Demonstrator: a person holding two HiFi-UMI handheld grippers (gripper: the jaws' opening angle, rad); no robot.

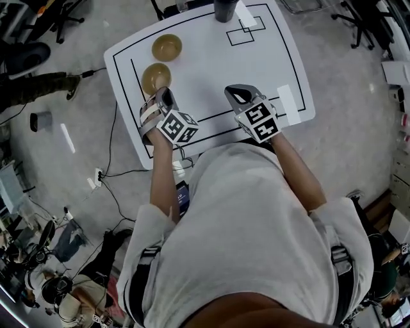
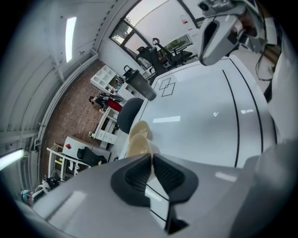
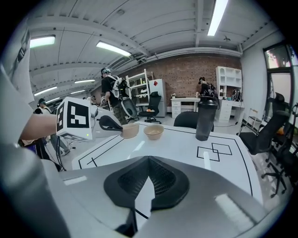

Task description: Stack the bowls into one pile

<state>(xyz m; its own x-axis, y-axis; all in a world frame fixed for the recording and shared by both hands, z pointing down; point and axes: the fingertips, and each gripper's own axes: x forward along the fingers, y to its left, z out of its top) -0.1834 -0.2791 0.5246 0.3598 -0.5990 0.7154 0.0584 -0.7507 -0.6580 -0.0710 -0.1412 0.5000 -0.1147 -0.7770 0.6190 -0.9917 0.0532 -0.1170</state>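
Head view, with both gripper views: the white tabletop [image 1: 256, 57], marked with black lines, carries everything. A dark bottle [image 1: 225, 9] is set at its far edge, well apart from the work, and plays no evident part in the task. Two tan bowls are placed upright and separate at the far left corner, the far bowl [image 1: 166, 47] just beyond the near bowl [image 1: 155, 78]; no pile is yet formed. The left tongs [image 1: 164, 95] are held at the near bowl's near rim. In the left gripper view the pads are drawn almost together with a cream sliver of the bowl's wall between them, so the rim is judged to be pinched, presumably so that this bowl can be lifted and set into the far one. The right tongs [image 1: 236, 93] are held low over bare tabletop at centre, with the pads closed on nothing, and are judged to be kept clear of the left side's path.
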